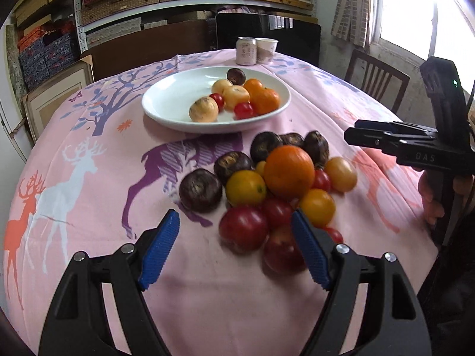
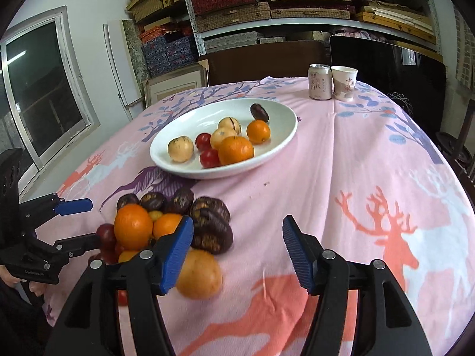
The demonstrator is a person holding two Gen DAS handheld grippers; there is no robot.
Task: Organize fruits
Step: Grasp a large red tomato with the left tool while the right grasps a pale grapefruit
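- Left wrist view: the left gripper [image 1: 234, 246] is hanging spread and empty, with the fruit pile [image 1: 267, 187] lying at one o'clock, nearest.
- The right gripper [image 2: 237, 252] is also gaping, empty.

Home storeroom (cloth-covered table [image 1: 89, 178], shelves [image 2: 297, 20] of stacked boxes).

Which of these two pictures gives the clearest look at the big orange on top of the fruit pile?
The left wrist view. There the big orange sits near the middle, whole and unblocked, on top of the fruit pile. In the right wrist view the same orange lies toward the left edge, smaller, with its lower part hidden behind other fruit.
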